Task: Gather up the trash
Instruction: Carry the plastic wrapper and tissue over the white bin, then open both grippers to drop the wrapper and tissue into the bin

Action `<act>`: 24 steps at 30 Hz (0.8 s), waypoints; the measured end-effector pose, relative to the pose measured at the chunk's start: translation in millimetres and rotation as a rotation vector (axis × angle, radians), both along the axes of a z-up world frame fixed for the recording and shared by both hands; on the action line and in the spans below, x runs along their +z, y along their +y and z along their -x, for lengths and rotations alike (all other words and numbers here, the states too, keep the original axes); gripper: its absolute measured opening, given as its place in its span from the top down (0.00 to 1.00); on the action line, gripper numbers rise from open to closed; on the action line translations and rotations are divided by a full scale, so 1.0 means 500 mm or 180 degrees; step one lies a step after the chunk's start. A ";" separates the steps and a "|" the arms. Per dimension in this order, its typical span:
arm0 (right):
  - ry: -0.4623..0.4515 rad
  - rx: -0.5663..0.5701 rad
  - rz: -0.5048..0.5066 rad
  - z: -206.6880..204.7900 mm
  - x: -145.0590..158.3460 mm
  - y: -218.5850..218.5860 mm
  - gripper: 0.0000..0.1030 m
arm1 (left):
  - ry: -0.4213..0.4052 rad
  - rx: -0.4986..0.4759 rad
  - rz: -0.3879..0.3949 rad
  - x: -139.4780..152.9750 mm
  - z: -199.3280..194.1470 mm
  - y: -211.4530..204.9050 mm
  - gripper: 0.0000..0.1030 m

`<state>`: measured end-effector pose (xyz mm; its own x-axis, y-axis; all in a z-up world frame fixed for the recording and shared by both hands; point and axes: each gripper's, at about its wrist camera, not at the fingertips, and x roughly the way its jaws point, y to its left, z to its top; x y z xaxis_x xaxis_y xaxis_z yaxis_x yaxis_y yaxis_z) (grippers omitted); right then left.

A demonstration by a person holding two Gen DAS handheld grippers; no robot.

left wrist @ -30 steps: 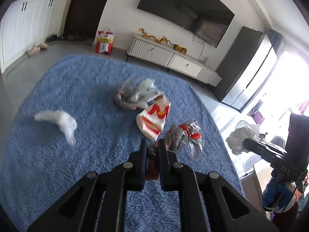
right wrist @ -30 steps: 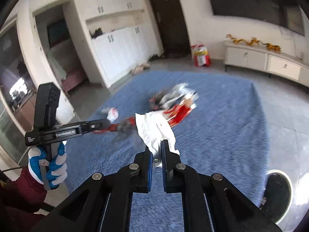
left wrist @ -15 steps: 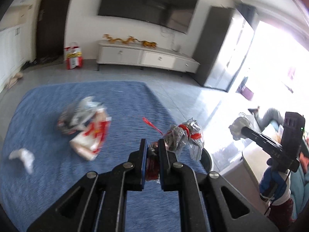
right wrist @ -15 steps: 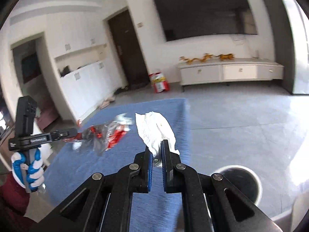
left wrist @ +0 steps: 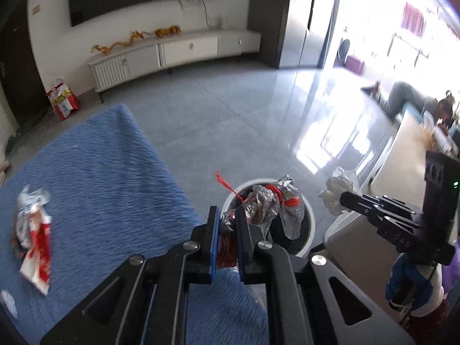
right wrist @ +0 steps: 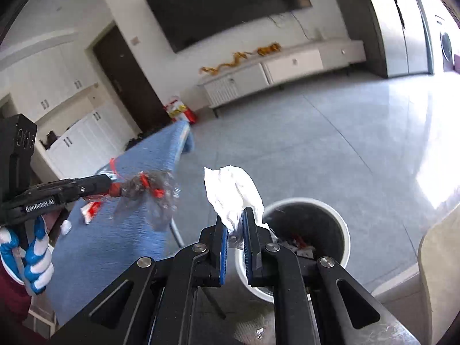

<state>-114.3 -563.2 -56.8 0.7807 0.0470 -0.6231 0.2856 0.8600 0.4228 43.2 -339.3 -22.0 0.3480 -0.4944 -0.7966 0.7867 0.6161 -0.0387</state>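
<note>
Both loads now carried off the rug to the bin.
Left gripper [left wrist: 227, 215] clamped tight on clear wrapper [left wrist: 270, 207]; right gripper [right wrist: 235, 224] starting to part, crumpled tissue [right wrist: 233, 192] between the jaws, above white bin [right wrist: 342, 224]. Red-white wrapper [left wrist: 34, 244] remains on blue rug [left wrist: 100, 178].

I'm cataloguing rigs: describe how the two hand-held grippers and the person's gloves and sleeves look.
Both are black, with bolted linkage arms and blue-padded fingers. The left hand-held gripper reads "GenRobot.AI" in white; the right hand-held gripper has a green light on its block. Gloves are blue and white, sleeves dark red.
</note>
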 end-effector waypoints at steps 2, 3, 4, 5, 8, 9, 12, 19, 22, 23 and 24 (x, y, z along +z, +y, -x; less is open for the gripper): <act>0.0081 -0.0017 -0.0047 -0.021 -0.029 -0.013 0.89 | 0.0018 -0.0013 -0.0133 -0.034 -0.005 -0.042 0.91; 0.0113 -0.0022 -0.0068 -0.029 -0.040 -0.019 0.89 | 0.0021 -0.0019 -0.0208 -0.052 -0.008 -0.062 0.91; 0.0156 -0.0028 -0.0091 -0.039 -0.056 -0.027 0.89 | 0.0022 -0.0020 -0.0282 -0.069 -0.011 -0.082 0.91; 0.0185 -0.0034 -0.0101 -0.041 -0.067 -0.036 0.89 | 0.0026 -0.0019 -0.0352 -0.086 -0.013 -0.100 0.90; 0.0285 -0.0049 -0.0133 -0.061 -0.100 -0.057 0.89 | 0.0069 -0.0024 -0.0497 -0.125 -0.017 -0.143 0.90; 0.0314 -0.0056 -0.0146 -0.067 -0.111 -0.064 0.89 | 0.0090 -0.0017 -0.0530 -0.136 -0.019 -0.155 0.90; 0.0418 -0.0093 -0.0162 -0.085 -0.141 -0.080 0.89 | 0.0167 -0.0002 -0.0582 -0.167 -0.025 -0.184 0.89; 0.0612 -0.0173 -0.0068 -0.101 -0.185 -0.106 0.65 | 0.0450 0.0015 -0.0561 -0.209 -0.047 -0.217 0.84; 0.0611 -0.0200 -0.0047 -0.100 -0.181 -0.109 0.64 | 0.0439 0.0031 -0.0493 -0.201 -0.050 -0.207 0.65; 0.0609 -0.0215 -0.0034 -0.097 -0.179 -0.110 0.64 | 0.0434 0.0039 -0.0468 -0.196 -0.050 -0.203 0.62; 0.0604 -0.0227 -0.0015 -0.095 -0.175 -0.109 0.63 | 0.0440 0.0042 -0.0447 -0.193 -0.050 -0.200 0.62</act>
<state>-67.0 -617.7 -144.4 0.6506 -0.0008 -0.7594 0.4207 0.8329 0.3595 68.2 -439.2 -118.4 0.2362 -0.3710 -0.8981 0.7716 0.6333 -0.0587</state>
